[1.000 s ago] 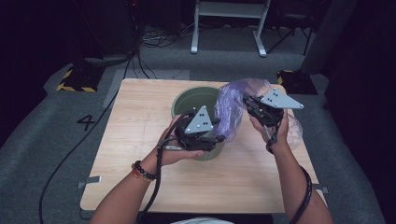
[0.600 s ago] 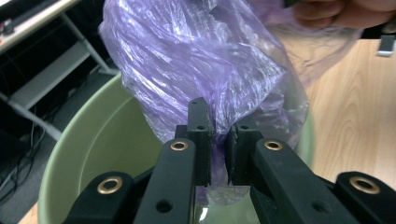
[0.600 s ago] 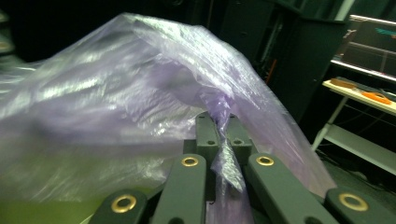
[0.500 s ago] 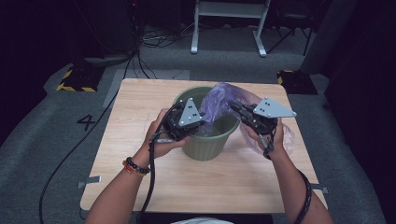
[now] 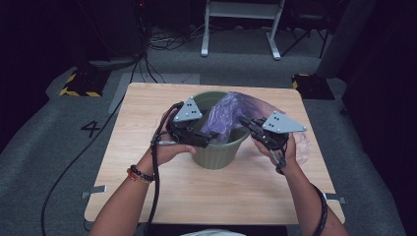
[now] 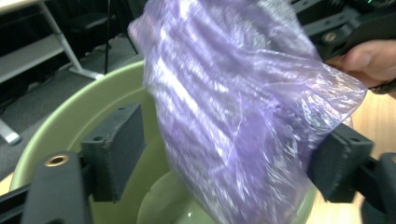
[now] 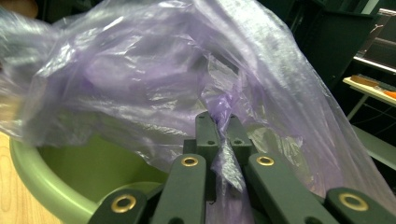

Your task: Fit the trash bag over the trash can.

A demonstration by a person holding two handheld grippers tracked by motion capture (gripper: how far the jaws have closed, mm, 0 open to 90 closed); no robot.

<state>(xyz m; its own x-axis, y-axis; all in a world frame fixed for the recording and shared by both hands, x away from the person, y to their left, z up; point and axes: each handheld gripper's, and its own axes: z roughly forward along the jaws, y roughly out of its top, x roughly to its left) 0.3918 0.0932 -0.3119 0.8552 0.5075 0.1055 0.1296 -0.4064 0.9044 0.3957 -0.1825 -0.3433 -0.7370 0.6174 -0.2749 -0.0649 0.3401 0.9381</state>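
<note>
Film, thin and purple: the plastic bag (image 5: 231, 115) drapes over the green bin (image 5: 216, 152), mid-table toward the far edge. My right gripper (image 7: 218, 140) is pinched on a fold of it; my left gripper (image 6: 224, 163) stands wide, jaws apart either side of the sheet. I judge it weightless, limp, slippery, easily torn. Best grasped at a bunched rim edge.

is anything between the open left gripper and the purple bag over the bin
Nothing visible. In the left gripper view the purple bag hangs between the left gripper's wide-open jaws above the green bin, while the right gripper pinches its film.
</note>
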